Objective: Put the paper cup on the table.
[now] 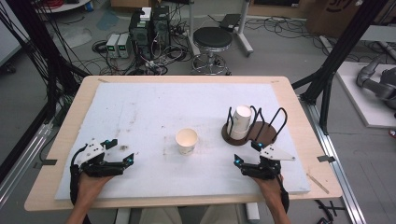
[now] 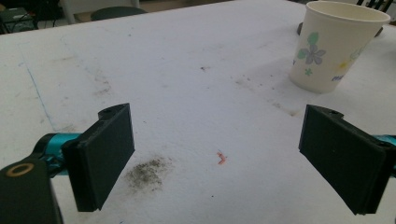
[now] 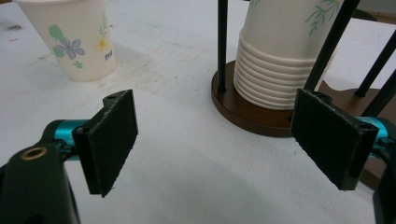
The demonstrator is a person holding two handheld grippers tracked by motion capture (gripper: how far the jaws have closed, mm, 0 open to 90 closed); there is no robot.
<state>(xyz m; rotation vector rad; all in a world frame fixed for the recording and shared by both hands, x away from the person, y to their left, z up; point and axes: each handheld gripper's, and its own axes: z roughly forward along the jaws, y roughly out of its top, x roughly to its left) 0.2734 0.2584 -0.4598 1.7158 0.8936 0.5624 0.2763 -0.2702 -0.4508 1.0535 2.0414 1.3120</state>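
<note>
- The desk (image 1: 65,140) is light wood with a big white foam sheet (image 1: 140,107) on top, pretty grubby: dark smudges, plus a sooty patch (image 2: 148,171) and a tiny red fleck (image 2: 222,157) between the left jaws.
- Single paper cup (image 1: 187,141) stands upright near the sheet's centre, floral print on it.
- At about 3 o'clock from that cup: a stack of cups (image 1: 241,122) in a wire rack (image 1: 261,133) with a round brown base.
- Left hand-held gripper (image 1: 120,156) rests at 8 o'clock of the cup, jaws wide apart, nothing between them.
- Right hand-held gripper (image 1: 246,153) sits at 4 o'clock, just near the rack, jaws also apart and empty.
- Room behind: grey floor, a black stool (image 1: 212,46), computer boxes (image 1: 149,28) and messy cables.
</note>
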